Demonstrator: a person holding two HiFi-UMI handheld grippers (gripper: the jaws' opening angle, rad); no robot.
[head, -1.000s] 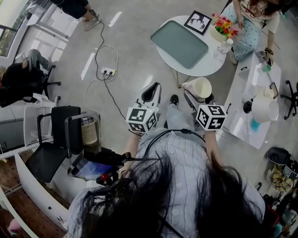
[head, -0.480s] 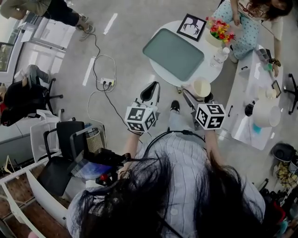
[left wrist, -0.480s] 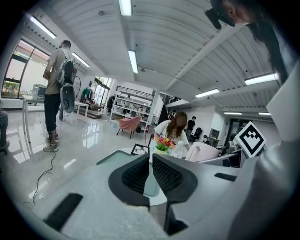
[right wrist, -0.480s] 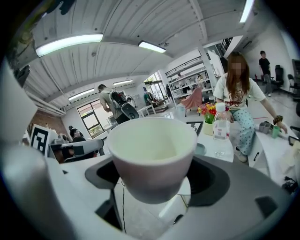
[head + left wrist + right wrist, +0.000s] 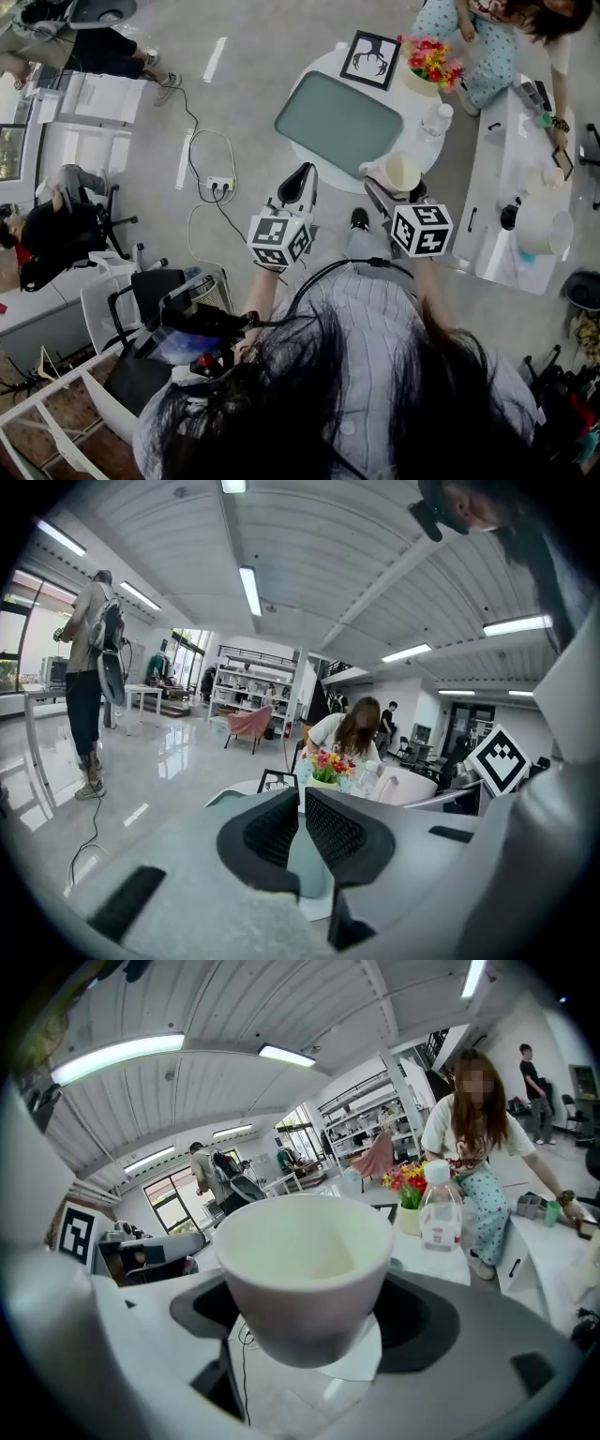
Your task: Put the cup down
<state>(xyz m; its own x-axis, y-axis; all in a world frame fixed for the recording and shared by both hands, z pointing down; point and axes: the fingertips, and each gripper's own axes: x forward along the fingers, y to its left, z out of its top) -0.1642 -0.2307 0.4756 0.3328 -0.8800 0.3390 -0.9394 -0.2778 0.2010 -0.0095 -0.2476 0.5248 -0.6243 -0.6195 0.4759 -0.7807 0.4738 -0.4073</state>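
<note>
A cream cup [image 5: 401,172] is held upright between the jaws of my right gripper [image 5: 396,187]. In the head view it hangs over the near right rim of a round white table [image 5: 309,70]. The right gripper view shows the cup [image 5: 305,1269] filling the space between the jaws, empty inside, with the right gripper [image 5: 309,1321] shut on its sides. My left gripper [image 5: 298,185] is level with it to the left, just short of the table's near rim. In the left gripper view the left gripper [image 5: 302,829] has its pads nearly together with nothing between them.
On the table lie a grey-green tray [image 5: 339,122], a framed black picture [image 5: 369,58], a pot of flowers [image 5: 430,58] and a clear bottle [image 5: 434,119]. A seated person [image 5: 473,37] is behind it. A white counter [image 5: 511,178] stands at the right; cables and a power strip [image 5: 217,185] lie on the floor at the left.
The round table has drawn closer in the head view. The cup and both grippers now reach its near edge. The right gripper's hold on the cup is unchanged.
</note>
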